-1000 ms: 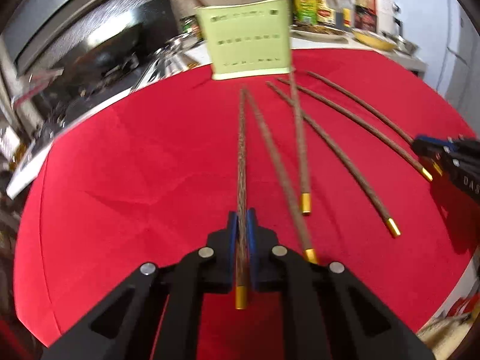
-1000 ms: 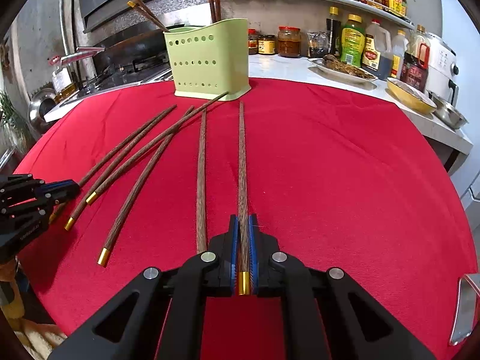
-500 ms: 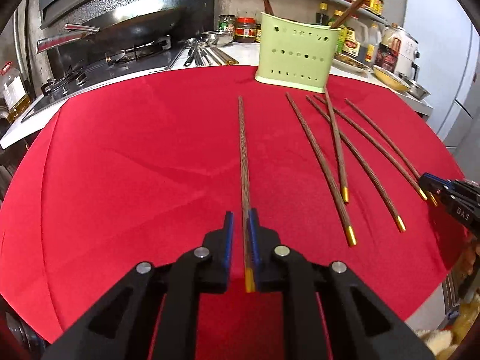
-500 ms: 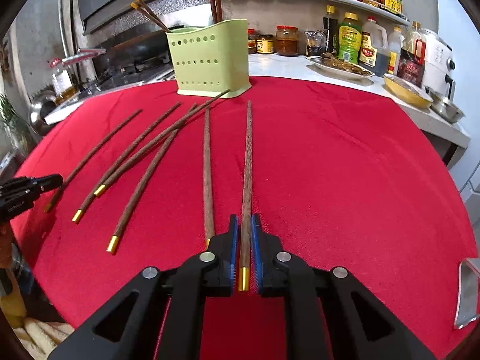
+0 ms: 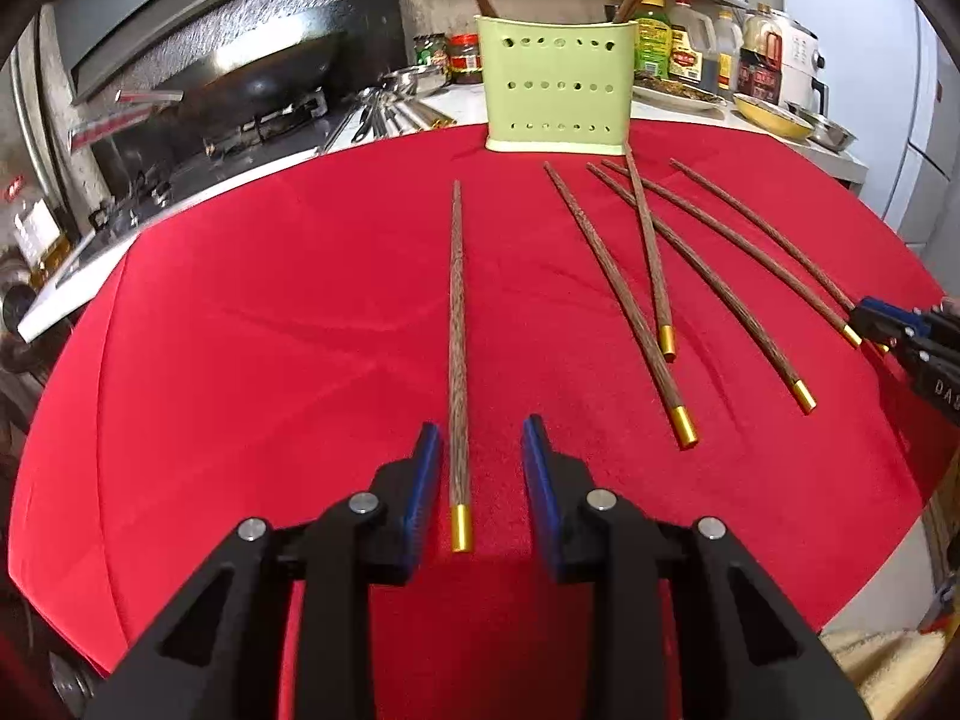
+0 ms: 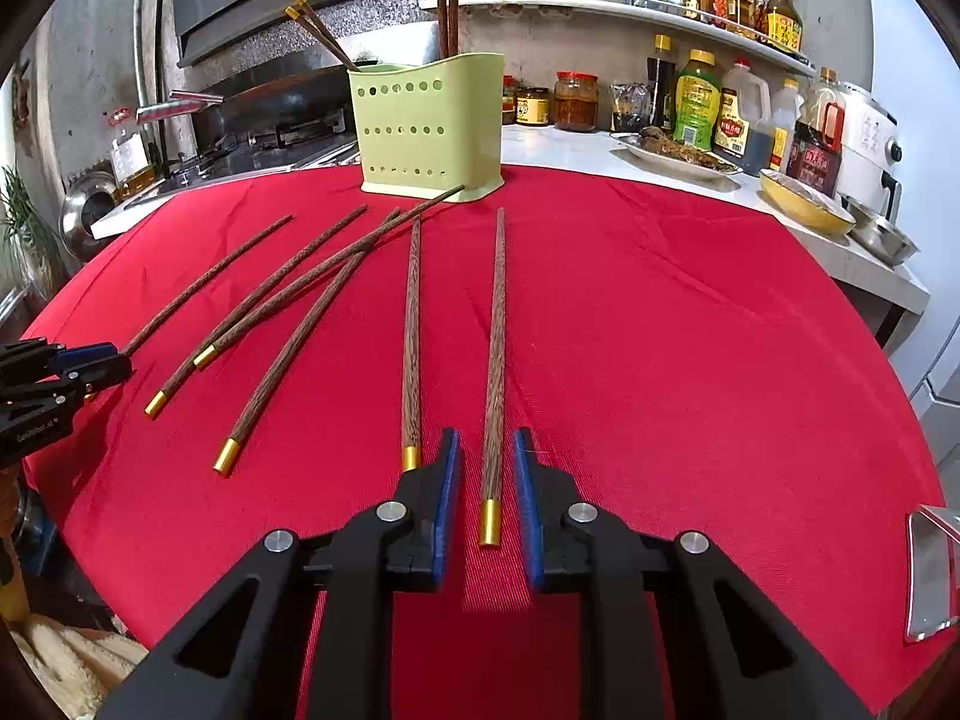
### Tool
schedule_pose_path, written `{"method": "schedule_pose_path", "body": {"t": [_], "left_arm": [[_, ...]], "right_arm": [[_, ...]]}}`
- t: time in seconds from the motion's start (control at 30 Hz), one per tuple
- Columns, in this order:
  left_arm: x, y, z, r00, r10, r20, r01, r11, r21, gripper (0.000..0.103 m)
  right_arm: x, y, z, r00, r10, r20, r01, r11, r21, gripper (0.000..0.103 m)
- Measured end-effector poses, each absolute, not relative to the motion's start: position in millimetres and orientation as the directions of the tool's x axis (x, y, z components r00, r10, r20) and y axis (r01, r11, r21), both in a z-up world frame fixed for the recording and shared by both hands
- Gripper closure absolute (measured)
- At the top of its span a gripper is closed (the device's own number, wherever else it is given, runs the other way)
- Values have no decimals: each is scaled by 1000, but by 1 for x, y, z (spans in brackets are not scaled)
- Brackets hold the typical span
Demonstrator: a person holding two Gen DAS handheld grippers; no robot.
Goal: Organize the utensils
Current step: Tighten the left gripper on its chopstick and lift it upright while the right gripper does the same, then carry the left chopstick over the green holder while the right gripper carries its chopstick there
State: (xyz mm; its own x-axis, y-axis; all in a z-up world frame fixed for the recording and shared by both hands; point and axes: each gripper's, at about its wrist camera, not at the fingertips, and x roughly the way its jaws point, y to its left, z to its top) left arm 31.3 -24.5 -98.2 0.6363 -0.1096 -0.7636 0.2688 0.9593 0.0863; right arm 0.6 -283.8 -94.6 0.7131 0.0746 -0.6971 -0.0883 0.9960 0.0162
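Several brown wooden chopsticks with gold caps lie on the red tablecloth (image 5: 240, 360). My left gripper (image 5: 480, 450) is open, its blue pads on either side of one chopstick (image 5: 457, 330) that lies flat on the cloth. My right gripper (image 6: 486, 462) is open around another chopstick (image 6: 495, 348), also lying flat. A green perforated utensil holder (image 5: 558, 90) stands at the far edge with chopsticks upright in it; it also shows in the right wrist view (image 6: 429, 126). The other loose chopsticks (image 6: 288, 294) lie between the two grippers.
A stove with a wok (image 5: 258, 84) is behind the table on the left. Sauce bottles and jars (image 6: 696, 102), a plate of food (image 6: 678, 153) and a yellow bowl (image 6: 804, 207) stand on the counter at the back right. The table edge is close below both grippers.
Both grippers were shut on a chopstick and have opened. Each chopstick now lies on the cloth between the open jaws.
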Motion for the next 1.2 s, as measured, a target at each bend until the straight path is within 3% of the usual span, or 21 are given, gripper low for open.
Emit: {"method": "schedule_pose_path", "body": {"t": [0.13,0.2,0.27,0.47,0.8,1.2], "left_arm": [[27,-25,-98,637,-108,-763,280,955,99,79],[25,-29,-98,640,-108,-761,288,952,107,94],[24,-31,-99,651,-89,-754,284,949,134,95],[23,-16,-78,696,-150,-702,270,961,63,96],[14,14,10,848,-231,-478,242,970,-40,96],[19,16,63,897,-264,-355,269,963,-37,96]], "right_arm": [[-5,-286,-95,720,73,-690,-72,997,30,87],[-7,-287,-95,726,65,-684,-57,998,35,96],[-9,-288,-95,730,63,-680,-47,998,42,96],[-16,-292,-79,759,63,-648,-43,998,47,96],[-19,-295,-6,845,126,-520,-86,991,100,96],[-5,-299,73,916,107,-388,-92,994,57,96]]}}
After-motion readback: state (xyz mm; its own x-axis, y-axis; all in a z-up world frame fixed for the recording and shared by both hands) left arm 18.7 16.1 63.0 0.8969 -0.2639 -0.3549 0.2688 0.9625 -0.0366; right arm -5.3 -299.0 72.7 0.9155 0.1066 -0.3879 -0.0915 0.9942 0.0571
